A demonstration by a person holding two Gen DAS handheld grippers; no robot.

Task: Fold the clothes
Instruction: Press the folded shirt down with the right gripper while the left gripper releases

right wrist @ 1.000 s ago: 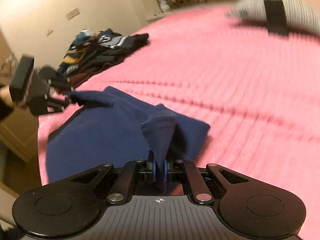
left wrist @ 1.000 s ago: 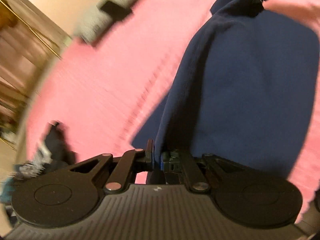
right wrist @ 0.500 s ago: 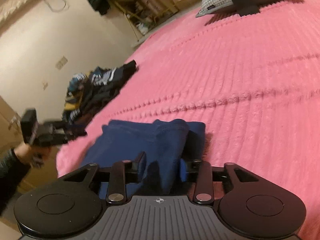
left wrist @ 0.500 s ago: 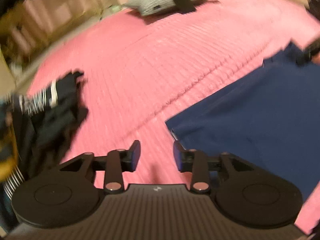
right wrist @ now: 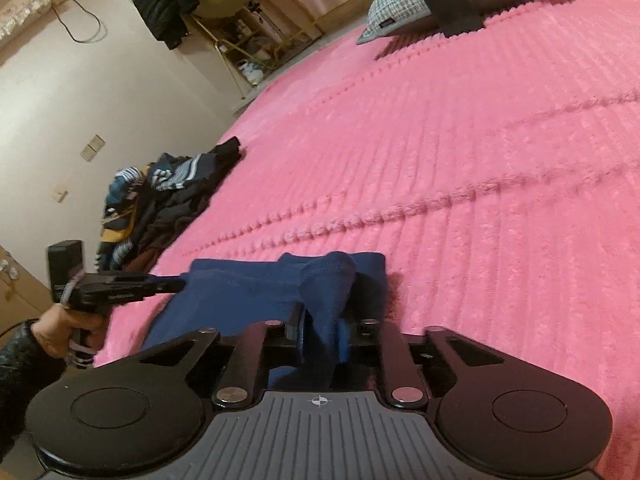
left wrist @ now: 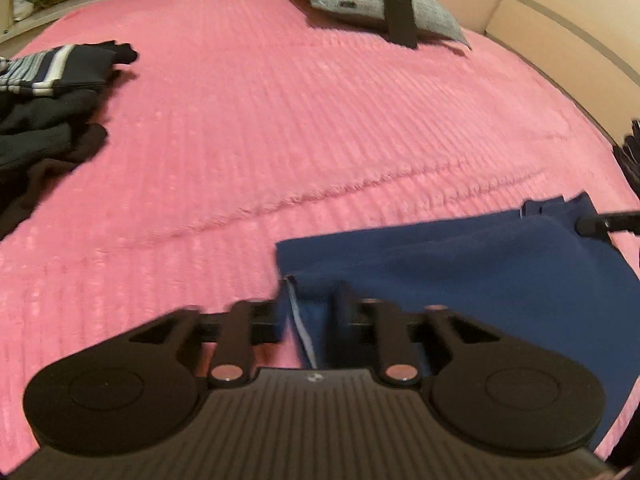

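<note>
We have a navy blue garment [left wrist: 472, 272] lying folded flat on the pink bedspread [left wrist: 300, 120], near the bed's close edge. In the left wrist view it fills the area from 3 to 5 o'clock, with its near-left corner running straight into our left hand-held gripper [left wrist: 308, 316] at 6 o'clock. That gripper's jaws have just been closing, and the corner's hem sits between them: the fingers [left wrist: 266, 320] press in on the cloth, so we are clenched on the garment's corner.

In the right wrist view the same garment [right wrist: 248, 288] lies at about 7 o'clock from centre, just ahead of our right hand-held gripper [right wrist: 320, 328]. A bunched ridge of the cloth rises from the garment's right corner and drops between the jaws, which have likewise just been closing and now pinch it. So each gripper grasps one near corner of the garment, left and right, with the flat cloth stretched between them.

In that same view the left hand-held gripper [right wrist: 176, 285] shows at 8 o'clock, its tip touching the garment's left edge, held by a hand [right wrist: 66, 330] in a dark sleeve.

Further out, a heap of dark and striped clothes [right wrist: 160, 204] lies at the bed's left edge, at 9 to 10 o'clock, well apart from the garment. A grey checked pillow [left wrist: 372, 4] with a black block on top sits at the far end of the bed, at 12 to 1 o'clock.
</note>
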